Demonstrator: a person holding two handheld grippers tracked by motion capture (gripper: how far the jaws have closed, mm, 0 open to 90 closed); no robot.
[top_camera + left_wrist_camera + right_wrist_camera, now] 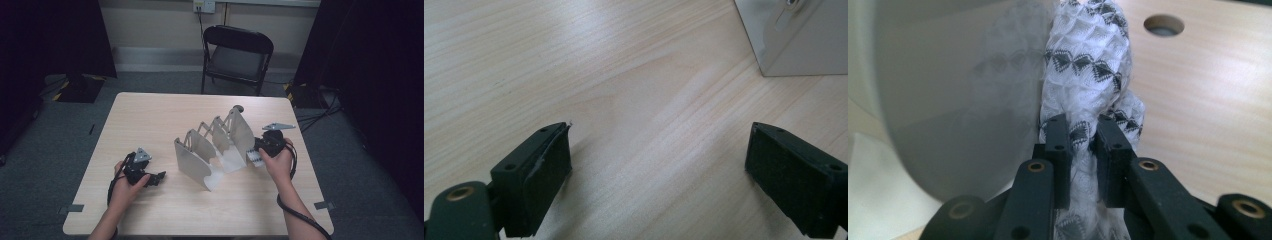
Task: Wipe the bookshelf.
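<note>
The right gripper (pixel 1083 135) pinched a soft, light patterned cloth (pixel 1088 65) beside the metal rack (pixel 210 145); bunched folds gripped best. The left gripper (pixel 659 165) gaped empty.

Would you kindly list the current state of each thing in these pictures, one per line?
Left gripper: open, nothing between its jaws, low over the table.
Right gripper: shut on the patterned cloth.
Patterned cloth: bunched, beside the rack's end panel.
Metal accordion rack: upright, spread open on the table.
Folding chair: unfolded, unoccupied, behind the table.
</note>
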